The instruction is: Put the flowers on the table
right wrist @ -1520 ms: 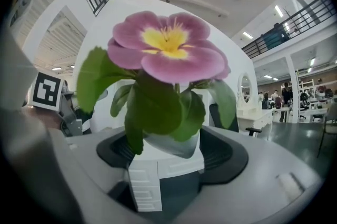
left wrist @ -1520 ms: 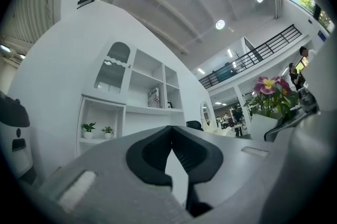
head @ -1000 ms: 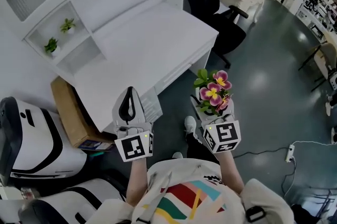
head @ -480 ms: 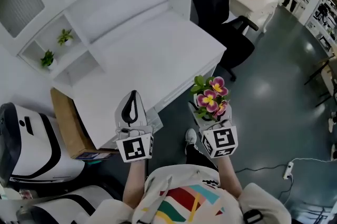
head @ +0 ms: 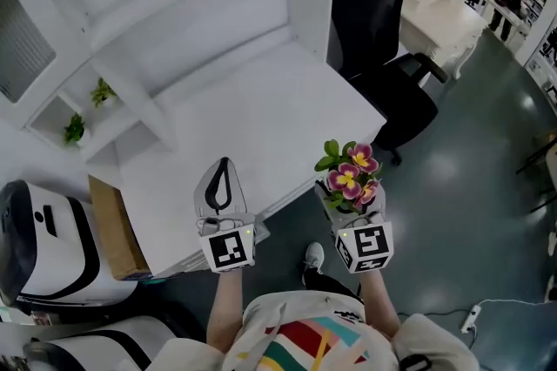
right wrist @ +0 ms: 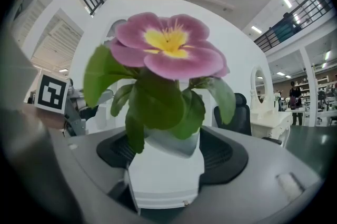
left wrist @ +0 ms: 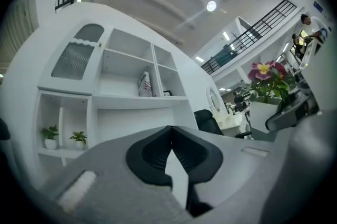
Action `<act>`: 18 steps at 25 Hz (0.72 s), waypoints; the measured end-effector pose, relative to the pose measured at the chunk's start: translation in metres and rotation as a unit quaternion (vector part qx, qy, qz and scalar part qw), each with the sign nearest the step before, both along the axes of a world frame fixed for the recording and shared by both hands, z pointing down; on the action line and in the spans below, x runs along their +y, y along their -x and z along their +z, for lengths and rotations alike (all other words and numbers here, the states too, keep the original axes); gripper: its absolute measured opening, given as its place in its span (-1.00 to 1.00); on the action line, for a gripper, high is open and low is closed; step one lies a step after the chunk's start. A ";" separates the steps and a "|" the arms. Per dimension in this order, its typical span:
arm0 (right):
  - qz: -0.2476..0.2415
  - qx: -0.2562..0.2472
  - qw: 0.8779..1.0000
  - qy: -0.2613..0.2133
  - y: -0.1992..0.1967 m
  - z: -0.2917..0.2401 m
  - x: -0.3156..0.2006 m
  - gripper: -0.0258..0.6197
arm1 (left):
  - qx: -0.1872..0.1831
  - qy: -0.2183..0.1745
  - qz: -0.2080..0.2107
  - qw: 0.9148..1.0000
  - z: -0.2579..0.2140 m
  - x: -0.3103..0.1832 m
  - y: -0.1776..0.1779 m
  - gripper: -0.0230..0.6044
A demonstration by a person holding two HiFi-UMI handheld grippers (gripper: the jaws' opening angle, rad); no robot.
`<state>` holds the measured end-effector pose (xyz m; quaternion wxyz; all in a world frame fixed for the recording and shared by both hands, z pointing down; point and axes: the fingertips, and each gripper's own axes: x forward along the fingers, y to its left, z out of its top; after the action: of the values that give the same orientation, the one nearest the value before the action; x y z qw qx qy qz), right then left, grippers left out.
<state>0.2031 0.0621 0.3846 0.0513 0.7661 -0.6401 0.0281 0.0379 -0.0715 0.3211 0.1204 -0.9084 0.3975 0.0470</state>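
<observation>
We see a smooth matt white surface (head: 261,117), a glossy grey floor (head: 470,186), matt grey plastic on the left hand-held gripper (head: 224,162) and right hand-held gripper (head: 347,202), a smooth white flower pot (right wrist: 166,175), and a cardboard box (head: 109,225).

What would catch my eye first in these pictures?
The pink and yellow potted flowers stand out, clamped in the right tongs near the front edge of the white desk. Next come the left tongs, closed and empty, at that same edge, and the black office chair by the desk's right end.
</observation>
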 end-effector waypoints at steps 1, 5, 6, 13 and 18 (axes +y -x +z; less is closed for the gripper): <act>-0.003 -0.001 1.000 0.001 -0.007 0.002 -0.006 0.16 | 0.005 0.009 -0.012 1.000 0.000 -0.005 -0.003 -0.91; -0.010 -0.008 1.000 0.001 -0.035 0.008 -0.022 0.16 | 0.007 0.029 -0.029 0.999 0.015 -0.015 -0.023 -0.91; -0.015 -0.009 1.000 0.004 -0.041 0.010 -0.023 0.16 | 0.003 0.032 -0.032 0.999 0.019 -0.016 -0.030 -0.91; -0.039 -0.018 0.999 0.014 -0.077 0.012 -0.039 0.16 | -0.017 0.031 -0.050 0.998 0.016 -0.021 -0.064 -0.91; -0.046 -0.023 0.999 0.008 -0.080 0.019 -0.039 0.16 | -0.018 0.031 -0.061 0.998 0.023 -0.024 -0.063 -0.91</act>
<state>0.2832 0.0235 0.4037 0.0436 0.7344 -0.6756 0.0480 0.1008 -0.0959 0.3439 0.1025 -0.8866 0.4508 0.0109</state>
